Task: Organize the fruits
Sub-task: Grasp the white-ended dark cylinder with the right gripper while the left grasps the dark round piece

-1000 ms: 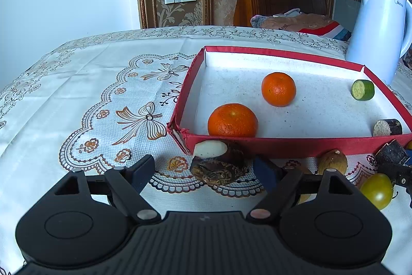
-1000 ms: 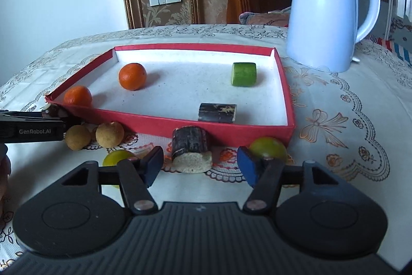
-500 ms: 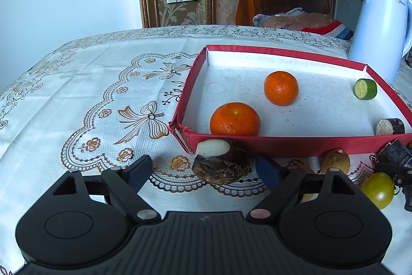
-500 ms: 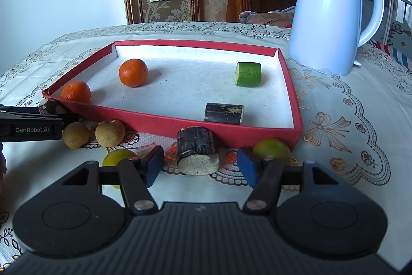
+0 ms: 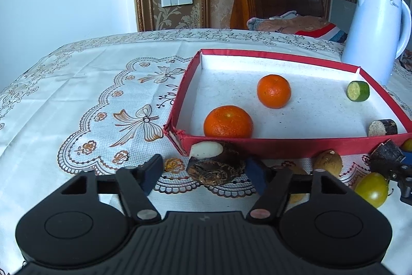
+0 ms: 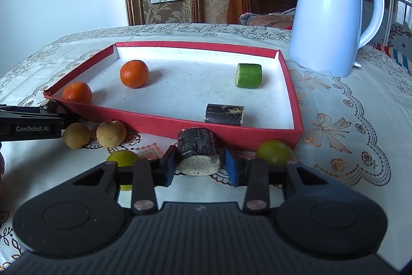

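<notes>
Left wrist view: your left claw (image 5: 203,173) is closing around the dark knobbly tuber (image 5: 216,165) lying on the bench just outside the red tray (image 5: 296,146); its left pad is not yet touching. Expect it rough and firm; take its middle. Right wrist view: your right claw (image 6: 198,165) is clenching the sugarcane stub (image 6: 198,152), stiff and light, across its bark.

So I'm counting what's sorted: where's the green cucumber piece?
The cucumber piece lies inside the red tray, near its far right corner, close to the white kettle.
</notes>
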Demonstrator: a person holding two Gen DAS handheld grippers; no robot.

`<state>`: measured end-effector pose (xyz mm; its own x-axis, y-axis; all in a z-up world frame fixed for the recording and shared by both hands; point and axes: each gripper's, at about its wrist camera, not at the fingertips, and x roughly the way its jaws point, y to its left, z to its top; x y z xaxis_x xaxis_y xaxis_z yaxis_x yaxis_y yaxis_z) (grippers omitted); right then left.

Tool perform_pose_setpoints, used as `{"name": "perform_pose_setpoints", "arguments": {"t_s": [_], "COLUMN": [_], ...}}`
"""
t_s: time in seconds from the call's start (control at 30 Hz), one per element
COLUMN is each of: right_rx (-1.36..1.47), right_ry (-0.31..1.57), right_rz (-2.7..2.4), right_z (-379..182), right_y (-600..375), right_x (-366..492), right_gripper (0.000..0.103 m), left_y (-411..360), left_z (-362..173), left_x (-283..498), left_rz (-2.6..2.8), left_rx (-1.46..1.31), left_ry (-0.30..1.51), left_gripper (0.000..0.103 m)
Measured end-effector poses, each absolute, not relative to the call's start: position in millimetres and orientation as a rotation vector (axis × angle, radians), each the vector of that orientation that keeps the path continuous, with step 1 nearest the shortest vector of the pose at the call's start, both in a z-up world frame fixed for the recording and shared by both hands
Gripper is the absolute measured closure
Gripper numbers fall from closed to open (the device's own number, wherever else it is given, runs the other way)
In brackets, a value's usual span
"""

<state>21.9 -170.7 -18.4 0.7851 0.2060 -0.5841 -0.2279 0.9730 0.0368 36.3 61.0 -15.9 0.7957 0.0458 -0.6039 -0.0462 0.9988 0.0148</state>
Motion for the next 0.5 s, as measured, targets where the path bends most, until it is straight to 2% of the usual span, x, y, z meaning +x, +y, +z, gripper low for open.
{"name": "perform_pose_setpoints", "arguments": {"t_s": [0.03,0.1,0.17,0.5], "right_rx": [-0.038,-0.035,-0.028,-0.006], "right_ry": [0.625,0.623,0.623,0.615], "right_rz": [0.236,0.236,0.239,0.245], "right_z": [-18.4,-18.4,-18.4,-17.8], "right_y": [-170.7,-171.0,-172.3,-176.9], "right_x": [21.3,21.1,20.9,19.2], "right_gripper": [0.071,0.07,0.071,0.071], "left_y": [60.4,58.9,58.2,60.3], "left_z": [-15.8,-15.4,-14.7,-13.9], "left_x": [35.9,35.0,33.8,30.7], "left_rz": [0.045,0.024,0.012,0.018], "left_rx": [0.003,0.004,0.001,-0.016], "left_ry": [0.646,0.644,0.641,0.644], "left_gripper": [0.041,0.054,0.061,0.062]}}
